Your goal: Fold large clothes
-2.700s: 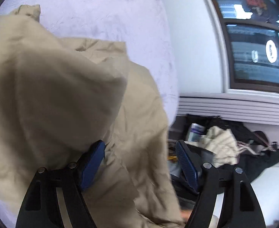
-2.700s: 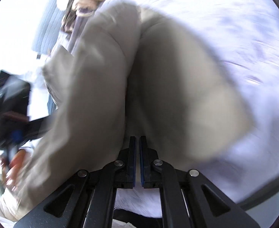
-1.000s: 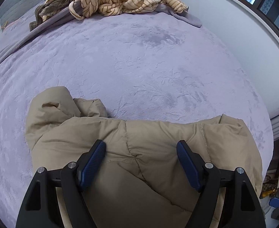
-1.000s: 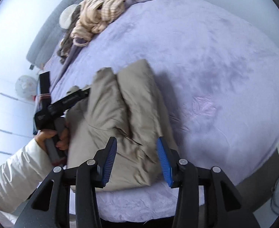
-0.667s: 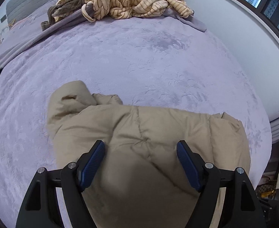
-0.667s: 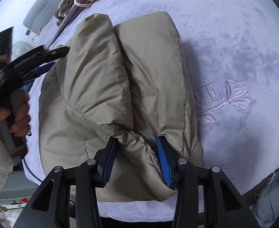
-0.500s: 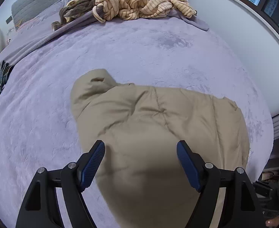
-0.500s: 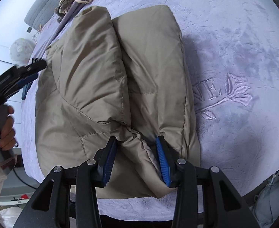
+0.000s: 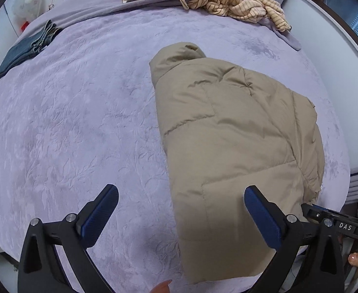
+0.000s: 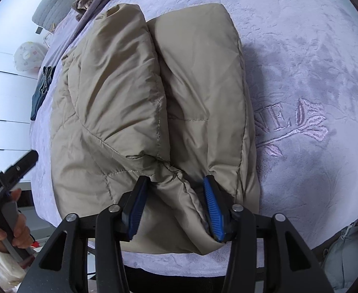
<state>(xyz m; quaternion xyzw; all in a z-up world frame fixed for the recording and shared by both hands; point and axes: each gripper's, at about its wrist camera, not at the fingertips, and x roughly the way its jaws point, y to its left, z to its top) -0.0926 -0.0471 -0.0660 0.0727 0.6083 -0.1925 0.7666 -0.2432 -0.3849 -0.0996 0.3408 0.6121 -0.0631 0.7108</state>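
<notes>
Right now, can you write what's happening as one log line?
step: folding | tan puffer jacket: folded on purple bed | left gripper: opening, empty | right gripper: opening, jacket fold between fingers

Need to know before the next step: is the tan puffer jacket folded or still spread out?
Folded. The jacket lies on the bed as a compact bundle, layers doubled over; the right wrist view shows two padded rolls side by side.

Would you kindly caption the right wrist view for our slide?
Right gripper opening around a fold of the tan jacket on the purple bed.
</notes>
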